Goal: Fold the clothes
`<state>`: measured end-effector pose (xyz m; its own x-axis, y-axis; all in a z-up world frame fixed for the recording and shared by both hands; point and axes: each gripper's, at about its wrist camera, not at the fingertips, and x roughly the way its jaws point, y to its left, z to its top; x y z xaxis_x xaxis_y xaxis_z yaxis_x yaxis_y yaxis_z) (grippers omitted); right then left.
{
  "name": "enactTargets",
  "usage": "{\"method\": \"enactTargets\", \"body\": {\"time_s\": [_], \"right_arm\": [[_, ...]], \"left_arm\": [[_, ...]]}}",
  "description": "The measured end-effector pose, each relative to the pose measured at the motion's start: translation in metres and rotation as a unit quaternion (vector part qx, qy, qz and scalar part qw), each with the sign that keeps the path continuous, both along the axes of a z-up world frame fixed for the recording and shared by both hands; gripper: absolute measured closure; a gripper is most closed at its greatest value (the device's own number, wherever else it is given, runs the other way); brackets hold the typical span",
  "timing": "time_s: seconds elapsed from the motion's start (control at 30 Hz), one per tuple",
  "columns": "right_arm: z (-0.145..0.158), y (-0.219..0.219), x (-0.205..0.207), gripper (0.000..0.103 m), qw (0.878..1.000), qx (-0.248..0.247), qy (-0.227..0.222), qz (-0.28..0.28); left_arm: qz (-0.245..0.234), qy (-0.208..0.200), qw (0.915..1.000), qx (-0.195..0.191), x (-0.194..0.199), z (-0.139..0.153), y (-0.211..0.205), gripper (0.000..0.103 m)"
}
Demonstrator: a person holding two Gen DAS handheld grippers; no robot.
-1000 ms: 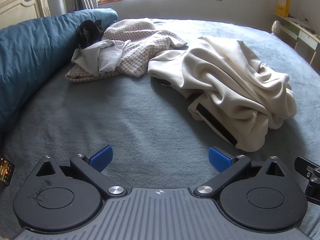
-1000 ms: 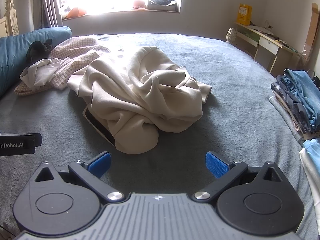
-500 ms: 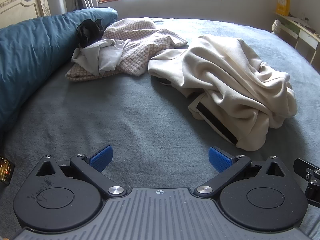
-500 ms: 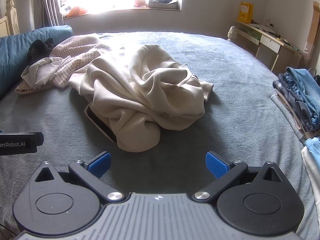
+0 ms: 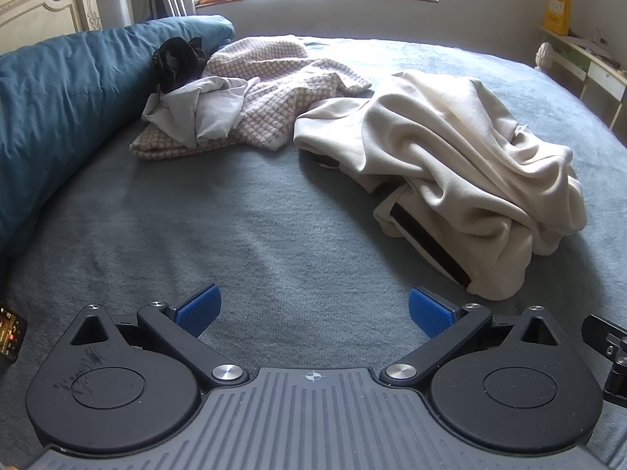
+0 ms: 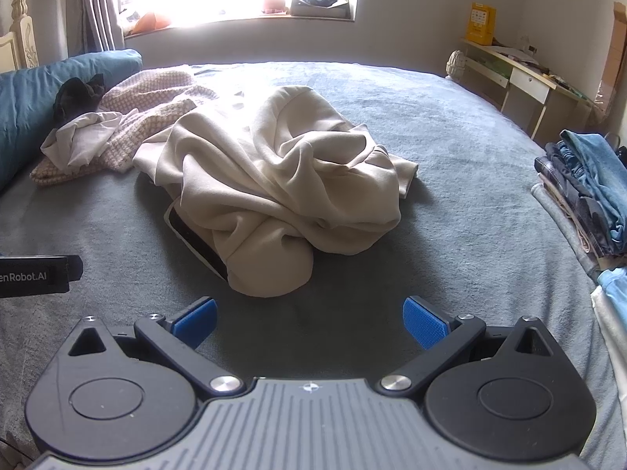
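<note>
Both the left gripper (image 5: 312, 310) and right gripper (image 6: 309, 321) are hovering released over the bed (image 6: 450, 125), grasping nothing. The crumpled cream garment (image 6: 274, 180) is lying just ahead, unfolded. Picking an edge and spreading it flat looks like the next move.

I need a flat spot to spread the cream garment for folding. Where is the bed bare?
Bare bedspread lies between the blue duvet, the cream garment and the left gripper. More lies right of the garment toward the folded stack. The head end is crowded by the checked knit pile.
</note>
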<state>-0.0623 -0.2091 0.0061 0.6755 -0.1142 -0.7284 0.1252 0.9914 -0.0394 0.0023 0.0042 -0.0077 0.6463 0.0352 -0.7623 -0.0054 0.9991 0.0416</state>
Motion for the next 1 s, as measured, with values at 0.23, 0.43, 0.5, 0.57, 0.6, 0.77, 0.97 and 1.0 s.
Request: {"method": "enactTargets", "body": {"time_s": [0.23, 0.43, 0.5, 0.57, 0.6, 0.77, 0.97, 1.0], "right_arm": [[-0.008, 0.002, 0.006, 0.0, 1.0, 0.008, 0.006, 0.016], [-0.018, 0.003, 0.014, 0.0, 0.999, 0.011, 0.015, 0.028], [-0.022, 0.003, 0.017, 0.0, 0.999, 0.014, 0.018, 0.029], [-0.026, 0.001, 0.02, 0.0, 0.999, 0.02, 0.02, 0.031], [-0.027, 0.001, 0.022, 0.0, 0.999, 0.022, 0.02, 0.032], [-0.036, 0.0, 0.029, 0.0, 0.999, 0.024, 0.012, 0.039], [-0.045, -0.002, 0.037, 0.0, 0.998, 0.03, -0.012, 0.055], [-0.047, -0.002, 0.038, 0.0, 0.998, 0.03, -0.016, 0.059]], "left_arm": [[-0.034, -0.011, 0.9993, -0.014, 0.004, -0.007, -0.001, 0.0], [-0.057, -0.003, 0.9971, -0.05, 0.013, -0.017, -0.001, 0.0], [-0.061, -0.001, 0.9962, -0.063, 0.016, -0.021, -0.001, 0.0], [-0.061, -0.001, 0.9956, -0.071, 0.02, -0.024, -0.001, 0.0], [-0.06, -0.001, 0.9954, -0.075, 0.022, -0.026, 0.0, 0.0], [-0.058, 0.003, 0.9932, -0.101, 0.032, -0.037, 0.005, 0.0], [-0.051, 0.011, 0.9919, -0.115, 0.045, -0.053, 0.009, 0.0], [-0.051, 0.012, 0.9919, -0.116, 0.047, -0.055, 0.009, 0.0]]}}
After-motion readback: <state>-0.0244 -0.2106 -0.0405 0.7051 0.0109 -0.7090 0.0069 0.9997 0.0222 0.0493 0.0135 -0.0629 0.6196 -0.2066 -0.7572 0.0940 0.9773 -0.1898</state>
